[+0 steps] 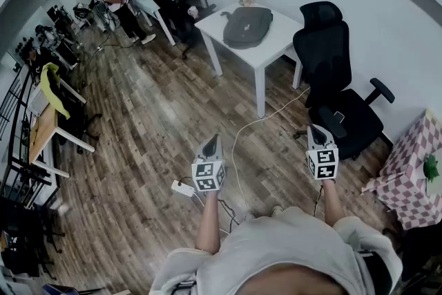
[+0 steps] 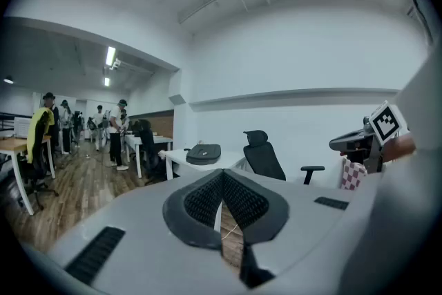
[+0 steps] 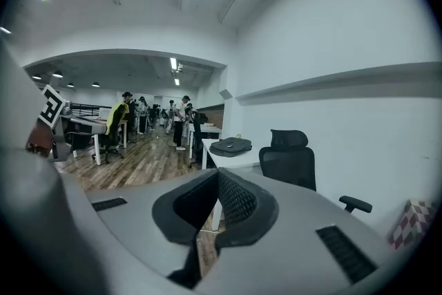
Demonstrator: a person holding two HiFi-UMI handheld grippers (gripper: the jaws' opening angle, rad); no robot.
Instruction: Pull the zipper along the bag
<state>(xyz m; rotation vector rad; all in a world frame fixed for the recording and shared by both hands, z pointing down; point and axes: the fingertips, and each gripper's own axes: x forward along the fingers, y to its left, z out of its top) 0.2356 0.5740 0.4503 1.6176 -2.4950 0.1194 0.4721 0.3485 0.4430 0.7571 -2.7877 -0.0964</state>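
Facing the bag [image 1: 247, 25] from well across the floor, nothing gripped yet.
Holding left gripper [image 1: 212, 141] and right gripper [image 1: 316, 129] pinched closed and empty, aiming toward 12 o'clock; finding the bag flat on the white bench [image 1: 269, 52], far off at 1 o'clock from the left, 11 o'clock from the right, long axis roughly 8-to-2; judging neither clearly nearer.

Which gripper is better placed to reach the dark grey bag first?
Probably the left gripper. Both are shut and far from the dark grey bag; a black office chair stands ahead of the right gripper, beside the white table.
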